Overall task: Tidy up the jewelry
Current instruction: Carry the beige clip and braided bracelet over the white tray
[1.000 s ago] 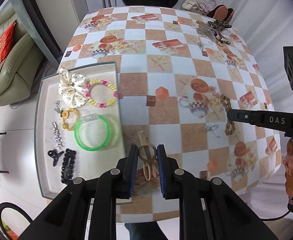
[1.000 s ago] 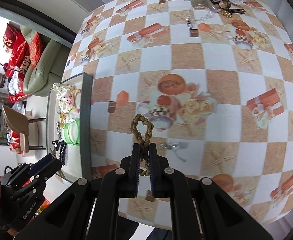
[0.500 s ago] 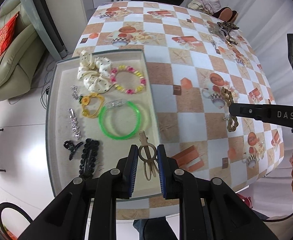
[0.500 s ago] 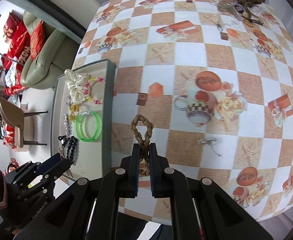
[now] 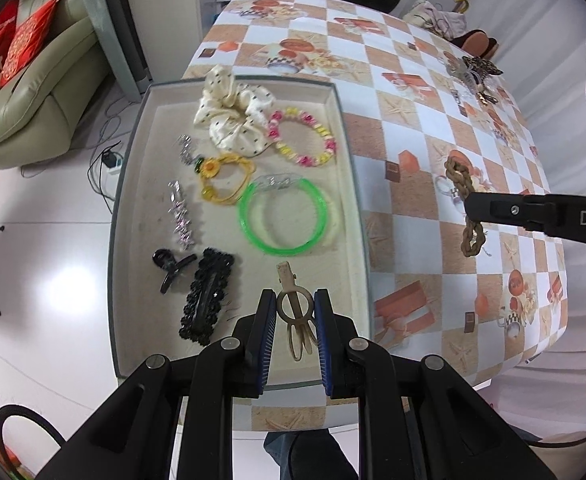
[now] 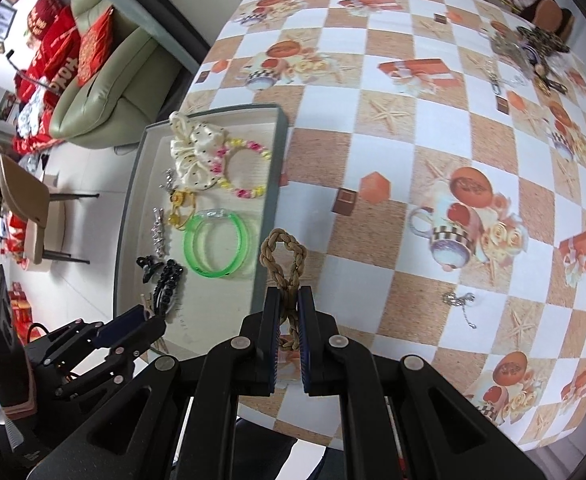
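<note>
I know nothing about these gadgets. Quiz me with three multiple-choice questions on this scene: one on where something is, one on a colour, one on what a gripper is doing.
1. Where does the spotted cream scrunchie lie?
A. in the tray, at its far end
B. on the checked tablecloth
C. on the sofa

2. What colour is the big plastic bangle in the tray?
A. red
B. green
C. black

3. What is the right gripper doing?
A. standing open and empty
B. clamped on a braided rope loop
C. holding the scrunchie

Answers:
1 A, it rests inside the tray's far rim.
2 B, it is bright translucent green.
3 B, the braid is pinched between its pads and sticks out past them.
</note>
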A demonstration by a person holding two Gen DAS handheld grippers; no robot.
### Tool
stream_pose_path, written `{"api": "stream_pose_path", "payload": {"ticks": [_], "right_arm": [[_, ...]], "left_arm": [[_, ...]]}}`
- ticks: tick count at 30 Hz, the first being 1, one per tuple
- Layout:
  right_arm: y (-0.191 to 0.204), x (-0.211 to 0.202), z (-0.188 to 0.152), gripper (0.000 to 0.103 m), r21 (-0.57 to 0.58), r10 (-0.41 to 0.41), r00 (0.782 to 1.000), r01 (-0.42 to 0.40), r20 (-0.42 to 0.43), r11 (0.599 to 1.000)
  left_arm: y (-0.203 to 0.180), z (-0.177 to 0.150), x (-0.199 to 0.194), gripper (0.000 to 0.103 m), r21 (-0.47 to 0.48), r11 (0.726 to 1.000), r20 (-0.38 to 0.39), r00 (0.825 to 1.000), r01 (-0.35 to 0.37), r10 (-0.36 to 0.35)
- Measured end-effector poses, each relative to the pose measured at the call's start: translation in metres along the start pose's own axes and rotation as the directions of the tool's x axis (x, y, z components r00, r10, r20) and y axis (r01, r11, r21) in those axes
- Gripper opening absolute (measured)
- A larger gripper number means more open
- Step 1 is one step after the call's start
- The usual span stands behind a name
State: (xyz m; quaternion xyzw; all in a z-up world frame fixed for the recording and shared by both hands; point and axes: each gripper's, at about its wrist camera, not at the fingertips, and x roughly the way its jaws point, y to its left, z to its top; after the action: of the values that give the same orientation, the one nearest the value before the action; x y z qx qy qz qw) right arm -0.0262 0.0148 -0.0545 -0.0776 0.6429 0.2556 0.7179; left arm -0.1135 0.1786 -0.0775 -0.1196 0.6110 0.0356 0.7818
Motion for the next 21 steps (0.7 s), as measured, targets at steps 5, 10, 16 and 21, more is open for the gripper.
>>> {"api": "stream_pose_path", "payload": {"ticks": [5, 10, 16, 21], "right_arm": [[0.013, 0.011, 0.0, 0.009, -0.029, 0.016, 1.0, -0.017, -0.025, 0.999], [0.026, 0.023, 0.001, 0.009, -0.051, 0.033, 0.998, -0.035, -0.048, 0.998], [0.039, 0.03, 0.006, 0.009, -0.075, 0.059, 0.996, -0.064, -0.06, 0.995], [0.047, 0.038, 0.014, 0.009, -0.087, 0.07, 0.995, -0.076, -0.071, 0.993]], "left_arm": [[0.009, -0.009, 0.008, 0.024, -0.023, 1.0, -0.02, 1.0, -0.008, 0.007], [0.014, -0.013, 0.017, 0.024, -0.03, 0.999, -0.038, 0.999, -0.02, 0.018], [0.015, -0.011, 0.025, 0.024, -0.035, 0.999, -0.039, 0.999, -0.026, 0.025], [0.016, -0.009, 0.033, 0.024, -0.041, 0.999, -0.041, 0.999, -0.029, 0.027]]}}
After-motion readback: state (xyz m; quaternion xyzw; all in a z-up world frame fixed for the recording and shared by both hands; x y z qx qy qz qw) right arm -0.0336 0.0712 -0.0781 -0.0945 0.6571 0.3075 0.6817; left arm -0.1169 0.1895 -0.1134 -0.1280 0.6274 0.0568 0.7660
